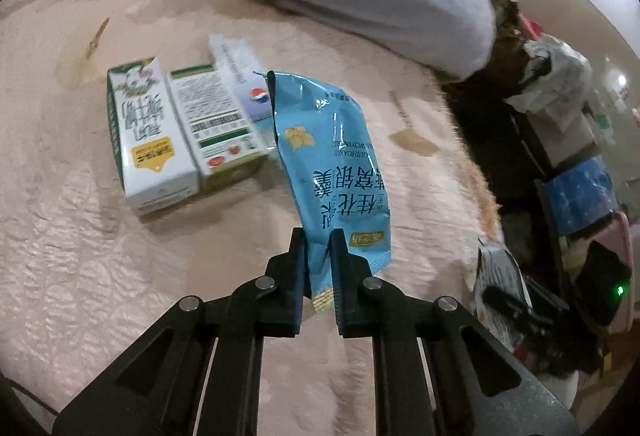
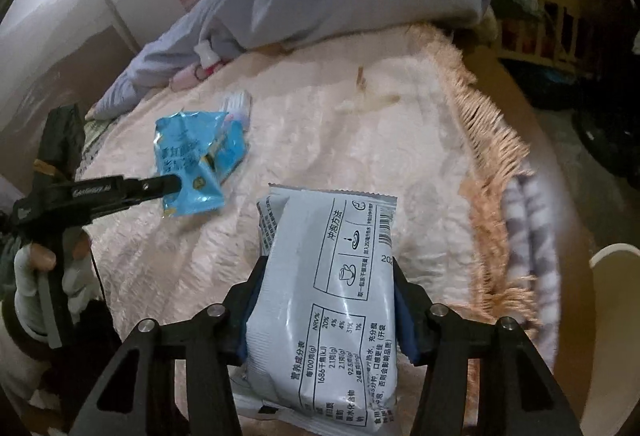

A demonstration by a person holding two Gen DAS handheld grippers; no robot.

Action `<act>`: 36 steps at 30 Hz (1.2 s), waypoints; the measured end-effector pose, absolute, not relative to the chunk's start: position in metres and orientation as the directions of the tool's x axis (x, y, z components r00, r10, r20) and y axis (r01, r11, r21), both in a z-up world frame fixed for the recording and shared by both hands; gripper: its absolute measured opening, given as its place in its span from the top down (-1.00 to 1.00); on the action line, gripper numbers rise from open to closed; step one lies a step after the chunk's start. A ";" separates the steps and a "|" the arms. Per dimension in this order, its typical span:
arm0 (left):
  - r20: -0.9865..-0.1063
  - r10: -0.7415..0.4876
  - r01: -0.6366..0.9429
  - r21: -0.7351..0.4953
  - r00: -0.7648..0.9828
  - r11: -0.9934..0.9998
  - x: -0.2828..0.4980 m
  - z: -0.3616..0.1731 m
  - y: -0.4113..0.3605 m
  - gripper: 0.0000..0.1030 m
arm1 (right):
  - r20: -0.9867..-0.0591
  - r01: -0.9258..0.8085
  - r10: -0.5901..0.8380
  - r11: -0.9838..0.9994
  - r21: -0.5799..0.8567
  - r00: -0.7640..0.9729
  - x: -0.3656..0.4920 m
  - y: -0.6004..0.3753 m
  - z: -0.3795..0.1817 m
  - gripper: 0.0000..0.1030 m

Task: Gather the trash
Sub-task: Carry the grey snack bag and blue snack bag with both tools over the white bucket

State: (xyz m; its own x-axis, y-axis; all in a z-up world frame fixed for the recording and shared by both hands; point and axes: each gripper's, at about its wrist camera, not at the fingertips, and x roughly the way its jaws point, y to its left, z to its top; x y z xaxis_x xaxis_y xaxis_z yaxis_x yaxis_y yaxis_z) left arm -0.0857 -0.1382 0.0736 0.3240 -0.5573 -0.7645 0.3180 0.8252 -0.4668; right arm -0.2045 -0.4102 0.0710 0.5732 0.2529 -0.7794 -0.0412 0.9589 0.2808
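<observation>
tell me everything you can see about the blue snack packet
The blue snack packet is glossy, crinkled plastic film with white Chinese lettering and a yellow flower print. Its top edge looks torn open. The left tool is shut on its lower end, holding it raised at a tilt over the pink bedspread, beside the milk carton.

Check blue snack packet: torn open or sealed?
Torn open. The blue snack packet shows a ragged, gaping top edge in both views; left gripper pinches its bottom end.
</observation>
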 end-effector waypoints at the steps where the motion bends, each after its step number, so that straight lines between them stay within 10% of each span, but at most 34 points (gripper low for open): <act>1: -0.761 -0.561 0.330 -0.465 0.326 0.822 -0.090 0.079 -0.140 0.82 | -0.770 -0.036 0.253 0.957 0.287 0.585 -0.208 -0.414 0.076 -0.02; 36: -0.776 -0.596 0.719 -0.292 0.206 0.630 -0.201 0.120 -0.379 0.82 | -0.744 0.343 -0.050 0.907 0.246 0.666 -0.340 -0.588 0.114 -0.02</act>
State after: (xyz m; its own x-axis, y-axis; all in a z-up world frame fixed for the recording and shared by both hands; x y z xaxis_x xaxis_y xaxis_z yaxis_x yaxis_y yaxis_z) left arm -0.2015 -0.3789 0.1204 0.2063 -0.5955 -0.7764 0.7193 0.6303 -0.2923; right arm -0.3400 -0.5877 0.1137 0.6661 -0.0500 -0.7442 0.3430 0.9065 0.2461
